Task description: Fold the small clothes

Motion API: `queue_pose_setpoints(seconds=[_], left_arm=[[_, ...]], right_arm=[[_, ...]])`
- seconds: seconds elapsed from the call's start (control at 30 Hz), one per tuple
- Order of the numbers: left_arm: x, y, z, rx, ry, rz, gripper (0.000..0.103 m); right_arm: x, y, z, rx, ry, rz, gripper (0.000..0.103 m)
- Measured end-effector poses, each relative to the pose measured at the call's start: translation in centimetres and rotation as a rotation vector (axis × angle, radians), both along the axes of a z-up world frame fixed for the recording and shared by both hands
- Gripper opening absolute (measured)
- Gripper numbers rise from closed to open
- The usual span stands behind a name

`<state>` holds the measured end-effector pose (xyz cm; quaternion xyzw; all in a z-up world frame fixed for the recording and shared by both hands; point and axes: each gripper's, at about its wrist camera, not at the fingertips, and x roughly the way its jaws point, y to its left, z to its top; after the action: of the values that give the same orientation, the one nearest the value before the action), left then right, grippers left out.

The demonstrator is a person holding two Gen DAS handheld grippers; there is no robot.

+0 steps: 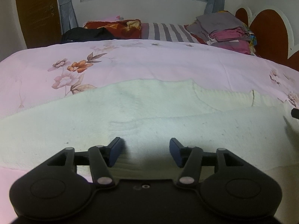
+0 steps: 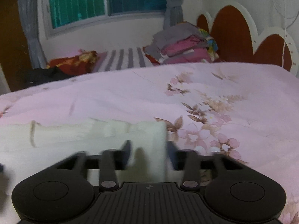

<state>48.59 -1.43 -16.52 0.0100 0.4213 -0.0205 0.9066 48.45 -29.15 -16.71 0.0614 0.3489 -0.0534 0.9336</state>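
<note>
The cream knit garment [image 1: 149, 115] lies flat on the pink floral bedspread [image 1: 130, 61], its long axis running crosswise to both pairs of fingers. The left gripper [image 1: 146, 152] hovers wide open over its near edge, holding nothing. The right gripper [image 2: 148, 154], also spread, straddles the garment's right end, cloth between the fingers but unpinched; it looks nearer to a grasp.

No writing, labels, brand names or numbers can be read anywhere here, not on the bedding, the folded clothes, the walls or the gripper bodies
</note>
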Motion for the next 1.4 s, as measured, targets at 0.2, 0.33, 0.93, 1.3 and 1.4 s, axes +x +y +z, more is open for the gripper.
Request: queue_pose_setpoints(seconds=[0.2, 0.33, 0.93, 1.3, 1.4], left_arm=[[-0.2, 0.2, 0.0, 0.014, 0.006, -0.007, 0.061], [-0.6, 0.9, 0.5, 0.01, 0.012, -0.006, 0.062], [-4.7, 11.9, 3.2, -0.049, 0.005, 0.129, 0.064], [-6.1, 18.9, 2.8, -0.055, 0.02, 0.262, 0.064], [-6.6, 21.0, 2.4, -0.059, 0.025, 0.304, 0.064]], right_arm=[[-1.7, 3.9, 0.6, -0.019, 0.005, 0.097, 0.048], [-1.4, 4.7, -2.2, -0.097, 0.116, 0.109, 0.048], [-2.7, 13.7, 1.5, -0.004, 0.035, 0.26, 0.048], [0.0, 23.1, -0.3, 0.03, 0.063, 0.41, 0.048], [0.4, 25.7, -0.5, 0.017, 0.06, 0.44, 0.048]])
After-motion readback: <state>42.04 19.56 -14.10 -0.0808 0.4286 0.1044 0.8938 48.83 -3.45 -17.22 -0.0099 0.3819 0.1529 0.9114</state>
